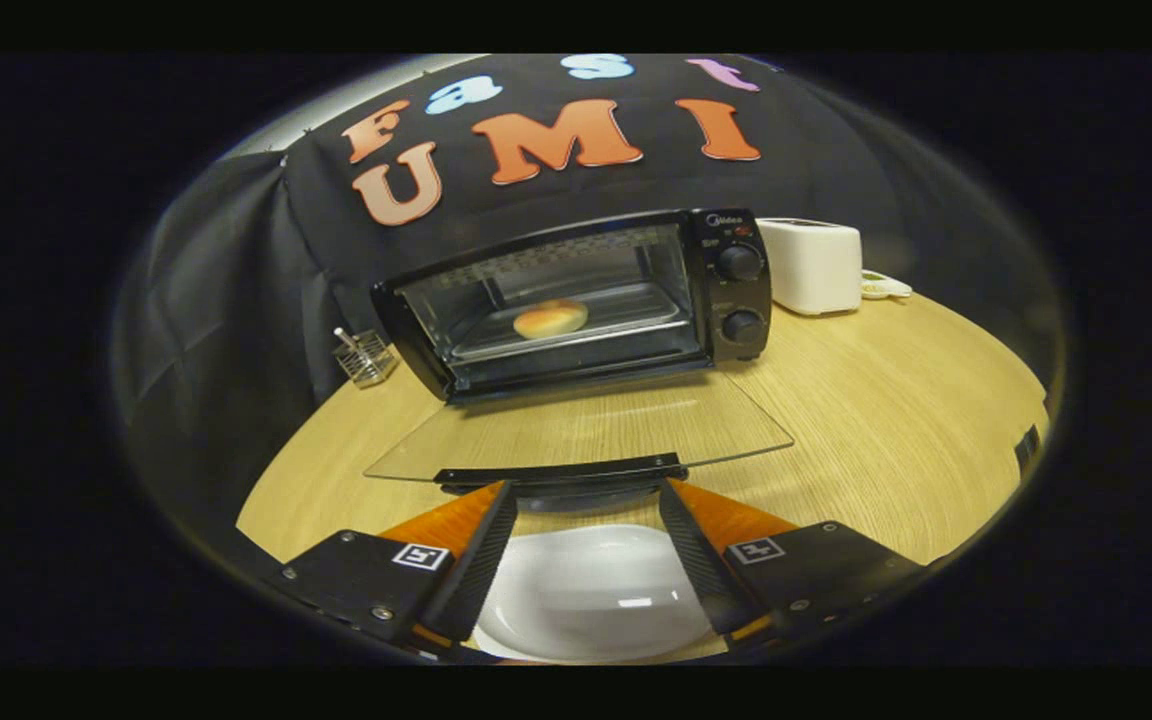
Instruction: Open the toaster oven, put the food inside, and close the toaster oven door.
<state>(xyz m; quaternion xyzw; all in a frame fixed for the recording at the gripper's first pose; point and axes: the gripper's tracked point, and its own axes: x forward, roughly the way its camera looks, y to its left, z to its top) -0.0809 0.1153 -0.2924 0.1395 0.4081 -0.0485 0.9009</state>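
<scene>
A black toaster oven (731,290) stands at the back of the wooden table with its glass door (586,430) folded down flat toward me. A round golden bun (550,318) lies on the tray inside the oven. My gripper (586,492) is open, and its fingertips sit just at the door's black handle (561,473), one near each end of it, not pressing on it. A bare white plate (591,595) lies on the table under and between the fingers.
A white toaster (816,265) stands right of the oven, with a small pale object (884,287) behind it. A small wire basket (364,357) sits at the oven's left. The wooden table (886,420) stretches out to the right.
</scene>
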